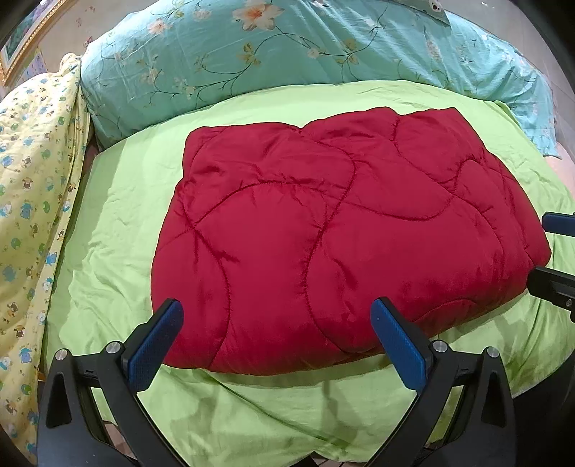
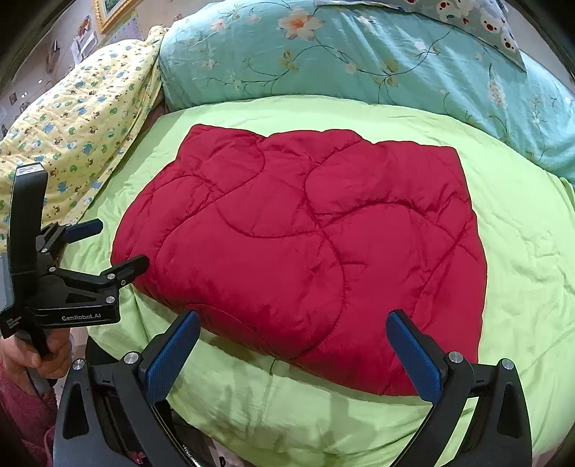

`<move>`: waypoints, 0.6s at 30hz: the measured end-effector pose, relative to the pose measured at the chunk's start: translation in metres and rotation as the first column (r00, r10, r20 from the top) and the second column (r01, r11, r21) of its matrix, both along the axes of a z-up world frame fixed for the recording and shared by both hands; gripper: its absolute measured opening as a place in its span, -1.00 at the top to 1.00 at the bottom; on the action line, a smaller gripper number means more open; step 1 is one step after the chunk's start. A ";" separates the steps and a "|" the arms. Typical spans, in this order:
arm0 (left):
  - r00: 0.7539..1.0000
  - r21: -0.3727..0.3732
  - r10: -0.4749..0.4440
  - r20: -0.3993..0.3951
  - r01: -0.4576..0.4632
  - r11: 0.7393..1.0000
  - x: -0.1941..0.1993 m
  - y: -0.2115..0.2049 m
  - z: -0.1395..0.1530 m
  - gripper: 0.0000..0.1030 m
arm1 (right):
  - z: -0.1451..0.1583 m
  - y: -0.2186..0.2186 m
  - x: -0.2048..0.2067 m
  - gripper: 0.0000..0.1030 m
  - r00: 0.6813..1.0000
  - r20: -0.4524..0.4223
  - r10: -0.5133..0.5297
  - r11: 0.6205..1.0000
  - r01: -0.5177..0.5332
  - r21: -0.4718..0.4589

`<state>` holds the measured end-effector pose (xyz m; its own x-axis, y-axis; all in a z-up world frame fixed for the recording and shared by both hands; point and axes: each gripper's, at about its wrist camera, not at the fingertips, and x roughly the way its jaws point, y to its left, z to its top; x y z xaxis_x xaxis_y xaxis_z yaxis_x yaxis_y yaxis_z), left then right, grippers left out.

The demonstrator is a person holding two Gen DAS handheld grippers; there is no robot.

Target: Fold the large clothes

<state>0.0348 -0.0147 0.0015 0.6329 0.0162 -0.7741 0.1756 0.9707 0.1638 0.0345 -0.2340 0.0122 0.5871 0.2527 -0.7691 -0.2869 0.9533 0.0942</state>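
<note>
A red quilted padded garment (image 1: 345,230) lies folded into a thick rectangle on the lime green sheet (image 1: 118,215). In the left wrist view my left gripper (image 1: 276,309) stands open just above the bundle's near edge, its blue pads wide apart and holding nothing. My right gripper (image 2: 293,319) is open too, hovering over the near right part of the red garment (image 2: 305,244). The right wrist view shows the left gripper (image 2: 120,244) from the side at the bundle's left corner, held by a hand (image 2: 39,355). The right gripper (image 1: 544,248) peeks in at the edge of the left wrist view.
A teal floral duvet (image 1: 287,54) is piled behind the green sheet. A yellow patterned quilt (image 1: 32,179) hangs along the left side. The bed's near edge drops off below the grippers, with tiled floor (image 1: 118,442) under it. A framed picture (image 2: 111,10) hangs on the far wall.
</note>
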 end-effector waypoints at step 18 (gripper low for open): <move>1.000 0.009 0.007 0.011 -0.008 1.000 0.007 0.000 0.002 -1.00 | 0.000 0.000 0.009 -1.00 1.000 -0.004 0.001 1.000 -0.001 -0.003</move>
<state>0.0415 -0.0145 0.0036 0.6412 0.0280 -0.7669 0.1664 0.9705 0.1745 0.0430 -0.2344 0.0127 0.5836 0.2506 -0.7724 -0.2870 0.9535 0.0925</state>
